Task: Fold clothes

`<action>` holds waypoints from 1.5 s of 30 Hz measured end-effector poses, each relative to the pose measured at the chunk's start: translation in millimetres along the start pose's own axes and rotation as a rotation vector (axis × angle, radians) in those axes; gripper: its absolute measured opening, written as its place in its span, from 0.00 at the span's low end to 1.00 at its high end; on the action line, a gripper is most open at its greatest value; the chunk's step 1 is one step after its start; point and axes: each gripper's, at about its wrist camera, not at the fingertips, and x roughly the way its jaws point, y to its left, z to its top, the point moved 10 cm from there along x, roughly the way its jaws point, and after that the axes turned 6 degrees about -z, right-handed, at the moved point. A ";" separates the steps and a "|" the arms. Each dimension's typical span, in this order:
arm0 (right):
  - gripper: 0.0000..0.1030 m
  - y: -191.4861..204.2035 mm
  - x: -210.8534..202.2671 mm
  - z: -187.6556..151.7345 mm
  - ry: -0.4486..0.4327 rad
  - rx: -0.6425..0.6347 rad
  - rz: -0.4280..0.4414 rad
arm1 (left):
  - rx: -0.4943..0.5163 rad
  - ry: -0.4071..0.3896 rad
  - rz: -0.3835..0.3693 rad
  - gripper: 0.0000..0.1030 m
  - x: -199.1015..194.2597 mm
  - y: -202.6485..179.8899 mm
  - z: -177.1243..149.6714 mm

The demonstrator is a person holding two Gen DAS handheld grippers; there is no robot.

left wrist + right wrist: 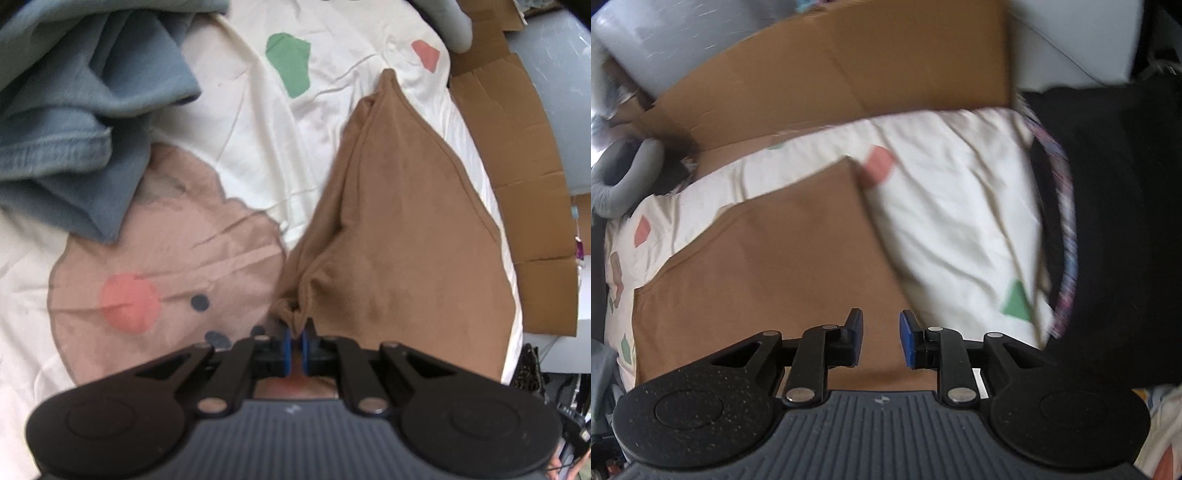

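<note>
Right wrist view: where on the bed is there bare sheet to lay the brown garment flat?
Bare sheet lies right of the brown garment, bordered by cardboard behind and black fabric to the right. In the left wrist view there is a patch between the garment and the blue clothes; that pile crowds the far-left corner.

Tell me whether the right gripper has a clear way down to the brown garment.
Probably yes: the right gripper hangs open just above the brown garment, with nothing between them. The left gripper pinches another corner.

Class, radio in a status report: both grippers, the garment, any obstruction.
Left gripper shut on brown cloth garment. Right gripper open, empty. Crumpled blue-grey clothes lie apart, obstructing nothing.
</note>
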 end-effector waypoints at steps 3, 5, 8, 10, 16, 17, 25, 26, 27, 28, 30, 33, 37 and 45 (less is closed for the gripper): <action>0.23 31.7 1.9 10.2 -0.012 -0.072 0.012 | 0.036 -0.001 0.004 0.06 -1.8 -6.9 6.6; 0.23 53.5 3.5 16.0 -0.019 -0.126 0.017 | 0.053 -0.007 0.003 0.06 -4.2 -10.1 10.8; 0.23 84.8 7.1 20.9 -0.016 -0.188 0.033 | 0.056 -0.020 -0.009 0.06 -8.8 -12.6 12.4; 0.23 106.5 10.1 20.9 -0.007 -0.223 0.047 | 0.050 -0.029 -0.022 0.06 -12.5 -13.4 10.5; 0.23 169.3 30.0 0.9 0.041 -0.362 0.075 | 0.033 -0.050 -0.055 0.06 -11.5 -18.6 8.2; 0.23 178.5 34.6 -6.0 0.054 -0.384 0.082 | 0.022 -0.053 -0.063 0.06 -10.5 -17.1 7.1; 0.23 207.8 72.0 -73.9 0.176 -0.425 0.133 | -0.002 -0.066 -0.104 0.06 -14.4 -7.5 -5.1; 0.23 208.7 75.2 -83.4 0.194 -0.430 0.139 | 0.000 -0.069 -0.108 0.06 -15.8 -7.9 -6.4; 0.23 208.0 77.3 -90.5 0.209 -0.430 0.145 | 0.001 -0.071 -0.114 0.06 -17.1 -9.1 -7.3; 0.22 207.6 78.9 -98.2 0.228 -0.444 0.152 | 0.002 -0.074 -0.121 0.06 -18.8 -10.5 -7.9; 0.21 204.1 82.0 -110.4 0.234 -0.473 0.140 | 0.005 -0.082 -0.130 0.06 -22.4 -14.1 -8.6; 0.15 199.1 86.4 -129.3 0.274 -0.486 0.152 | 0.005 -0.090 -0.133 0.06 -24.5 -19.9 -8.7; 0.14 193.7 87.1 -160.7 0.341 -0.551 0.165 | 0.018 -0.097 -0.136 0.06 -27.1 -28.8 -9.9; 0.15 191.8 90.3 -183.4 0.357 -0.591 0.145 | 0.019 -0.096 -0.134 0.06 -26.5 -31.9 -9.2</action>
